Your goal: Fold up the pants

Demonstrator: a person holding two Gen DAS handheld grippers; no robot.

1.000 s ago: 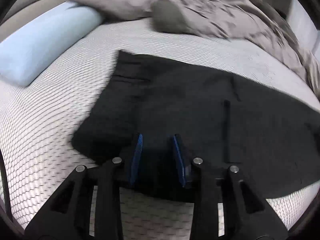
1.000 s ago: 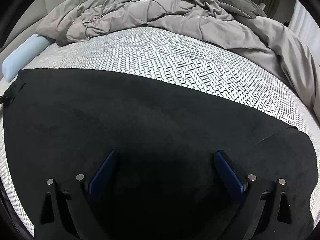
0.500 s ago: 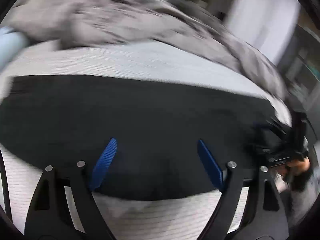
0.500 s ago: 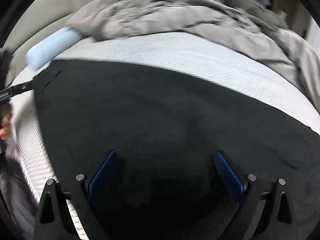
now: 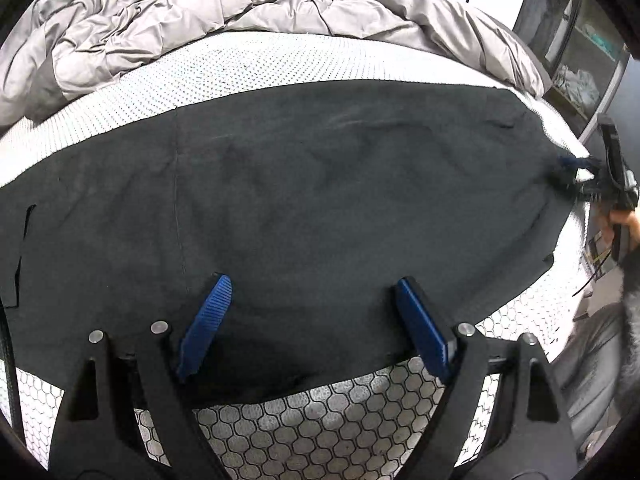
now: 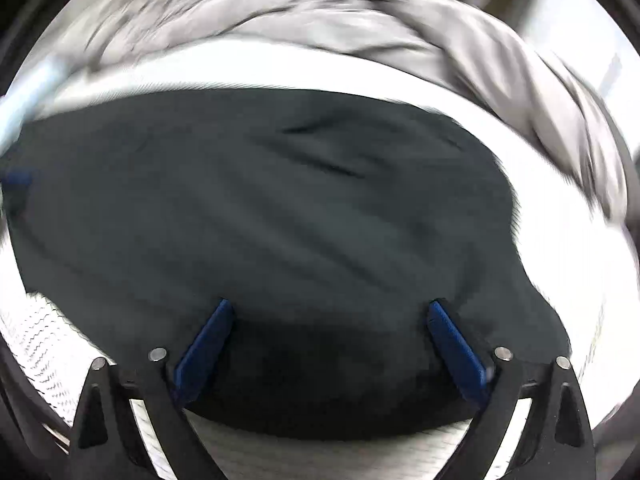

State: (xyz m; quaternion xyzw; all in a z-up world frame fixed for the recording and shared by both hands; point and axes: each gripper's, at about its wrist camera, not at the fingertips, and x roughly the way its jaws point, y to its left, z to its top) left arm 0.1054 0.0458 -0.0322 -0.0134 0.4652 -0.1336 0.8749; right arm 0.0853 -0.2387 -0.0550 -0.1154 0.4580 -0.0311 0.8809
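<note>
Across the bed (image 5: 320,432), the black pants (image 5: 320,200) lie spread flat on the honeycomb-patterned cover, their long side running left to right. Seen from the left wrist camera, the left gripper (image 5: 312,316) hangs over the near edge of the cloth with its blue fingers (image 5: 206,320) spread wide and nothing between them; the fabric lies just beyond and under the tips, and whether they touch it I cannot tell. A vertical seam runs down the cloth a little left of the left finger. At the far right end of the pants, at the edge of the bed, the right gripper (image 5: 568,172) shows small, its blue tips at the end of the cloth.

From the right wrist camera, which is blurred, the pants (image 6: 280,220) fill the middle of the view with the right gripper (image 6: 328,320) over their near edge, blue fingers (image 6: 456,344) set wide apart and holding nothing. A bit of blue shows at the far left edge of the cloth.

Behind the pants, a crumpled grey duvet (image 5: 200,12) is heaped along the far side of the bed, well apart from both grippers.
</note>
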